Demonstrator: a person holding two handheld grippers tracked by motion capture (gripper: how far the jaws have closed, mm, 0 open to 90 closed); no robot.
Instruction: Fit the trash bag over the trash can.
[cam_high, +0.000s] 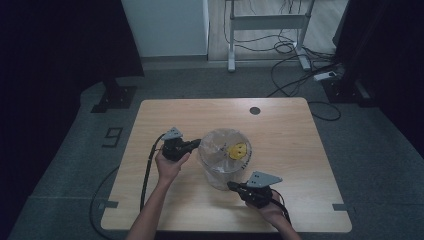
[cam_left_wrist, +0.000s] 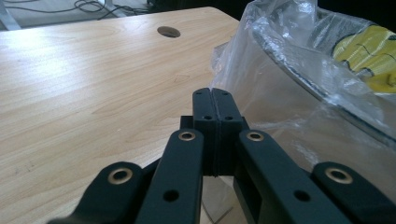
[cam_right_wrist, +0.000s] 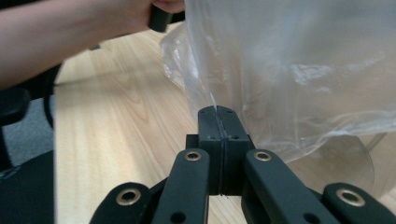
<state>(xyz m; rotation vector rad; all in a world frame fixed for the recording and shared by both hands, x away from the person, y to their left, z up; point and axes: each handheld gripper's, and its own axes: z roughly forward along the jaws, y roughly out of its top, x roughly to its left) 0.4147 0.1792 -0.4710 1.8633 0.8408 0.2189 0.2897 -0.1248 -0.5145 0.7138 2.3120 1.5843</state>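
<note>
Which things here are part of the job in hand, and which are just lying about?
In the job:
- clear plastic bag, pinched at its edges
- yellow smiley item seen through the bag
- left claw, shut on the bag
- right claw, shut on the bag

Just about:
- table with its cable hole
- floor cables
- metal stand

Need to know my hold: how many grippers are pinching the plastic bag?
2. Left gripper pinches the bag at its left edge; right gripper pinches its near, lower edge.
</note>
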